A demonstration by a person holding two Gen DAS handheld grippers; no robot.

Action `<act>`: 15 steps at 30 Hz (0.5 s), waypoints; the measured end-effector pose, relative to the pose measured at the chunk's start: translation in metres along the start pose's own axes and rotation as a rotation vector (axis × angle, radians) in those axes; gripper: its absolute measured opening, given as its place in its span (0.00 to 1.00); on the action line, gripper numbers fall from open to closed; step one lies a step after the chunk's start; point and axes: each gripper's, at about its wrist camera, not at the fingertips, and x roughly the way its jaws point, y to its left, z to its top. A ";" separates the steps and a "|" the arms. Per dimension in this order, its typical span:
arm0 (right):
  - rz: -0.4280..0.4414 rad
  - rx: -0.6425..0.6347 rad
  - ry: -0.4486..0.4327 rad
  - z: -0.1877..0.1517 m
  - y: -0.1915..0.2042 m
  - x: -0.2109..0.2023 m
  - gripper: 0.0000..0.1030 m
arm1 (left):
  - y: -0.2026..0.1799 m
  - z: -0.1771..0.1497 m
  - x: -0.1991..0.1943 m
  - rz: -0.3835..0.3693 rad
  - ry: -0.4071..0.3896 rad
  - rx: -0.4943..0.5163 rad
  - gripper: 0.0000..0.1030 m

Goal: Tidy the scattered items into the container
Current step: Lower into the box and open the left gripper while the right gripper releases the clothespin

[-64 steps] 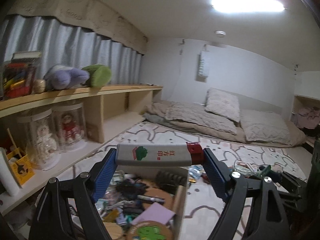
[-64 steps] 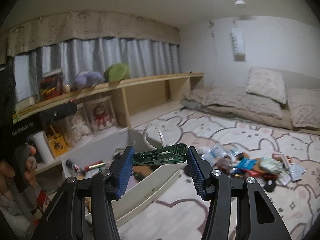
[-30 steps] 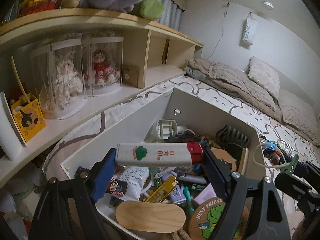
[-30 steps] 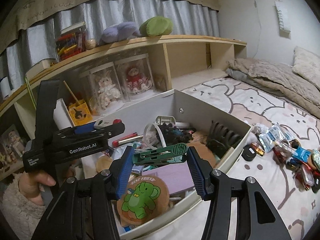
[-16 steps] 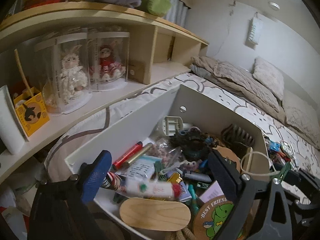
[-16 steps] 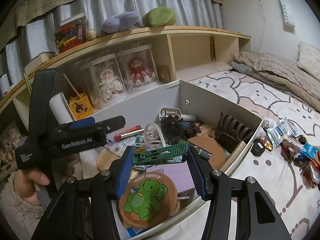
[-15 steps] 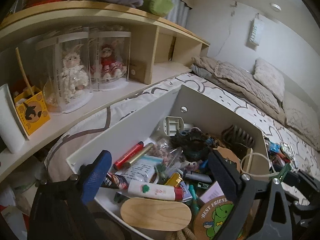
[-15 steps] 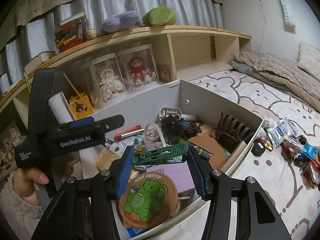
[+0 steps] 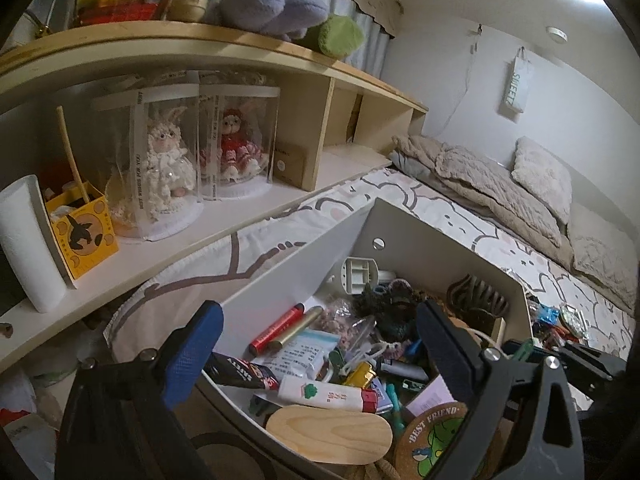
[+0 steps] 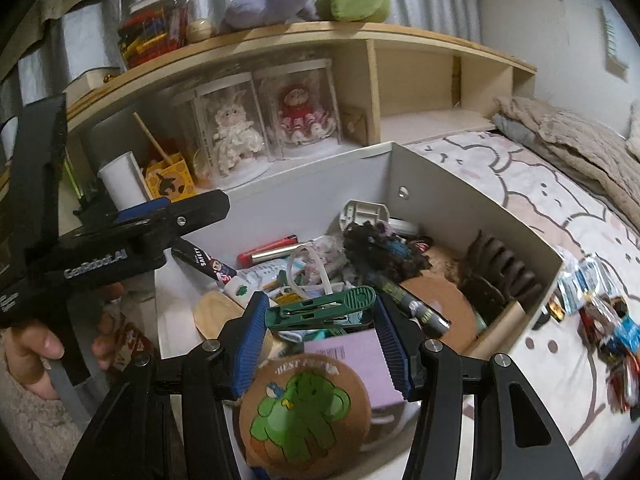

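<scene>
I'm holding the green clip [image 10: 322, 312] in my right gripper [image 10: 320, 332] over the box [image 10: 472, 204]; left gripper [image 9: 320, 344] fingers are standing wide, empty. I'm releasing low, clear of the rim.

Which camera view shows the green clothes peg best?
The right wrist view: the green clothes peg lies crosswise, whole and close, clamped between the right gripper pads. The left wrist view shows only a small green tip at the right.
</scene>
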 end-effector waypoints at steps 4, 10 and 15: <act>0.037 0.000 0.020 0.008 0.001 0.010 0.53 | 0.003 0.003 -0.005 0.006 -0.016 -0.002 0.95; 0.070 0.005 0.049 0.015 0.001 0.024 0.53 | 0.010 0.006 -0.009 0.013 -0.025 -0.009 0.95; 0.086 0.010 0.014 0.010 0.001 0.023 1.00 | 0.011 0.006 -0.009 0.013 -0.023 -0.011 0.95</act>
